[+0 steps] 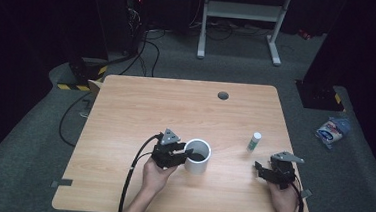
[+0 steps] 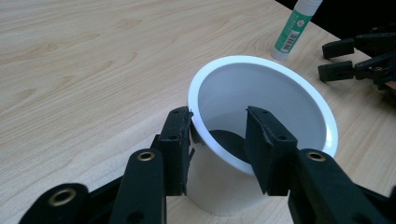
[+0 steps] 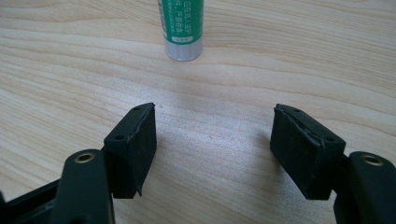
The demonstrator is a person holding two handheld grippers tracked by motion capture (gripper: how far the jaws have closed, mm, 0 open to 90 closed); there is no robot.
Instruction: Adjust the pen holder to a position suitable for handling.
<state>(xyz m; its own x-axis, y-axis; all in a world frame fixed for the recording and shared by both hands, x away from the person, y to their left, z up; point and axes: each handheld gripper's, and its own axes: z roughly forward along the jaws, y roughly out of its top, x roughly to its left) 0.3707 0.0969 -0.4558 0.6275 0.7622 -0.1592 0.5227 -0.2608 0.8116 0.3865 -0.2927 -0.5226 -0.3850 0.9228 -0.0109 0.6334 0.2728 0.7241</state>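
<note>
Counter [image 1: 125, 111]: light wood, carries everything below.

Cup [image 1: 197, 156]: white, upright, near the middle of the near half of the counter, something dark at the bottom inside. In the left gripper view the cup [image 2: 261, 100] sits right at the jaws.

Left hand-held gripper [image 1: 186, 154]: at the cup's left side, clamped on the wall at the rim, one jaw outside and one inside the cup [image 2: 218, 135]. Cable trails off toward the near edge.

Right hand-held gripper [image 1: 260, 171]: near the right near corner, well apart from the cup. Jaws wide apart, nothing between them, only bare counter [image 3: 212, 133]. Also seen at the far right edge in the left gripper view.

Glue stick [image 1: 254, 141]: green and white, upright, between cup and right hand-held gripper, just beyond that gripper's jaws [image 3: 182, 28]. Touches nothing else.
</note>
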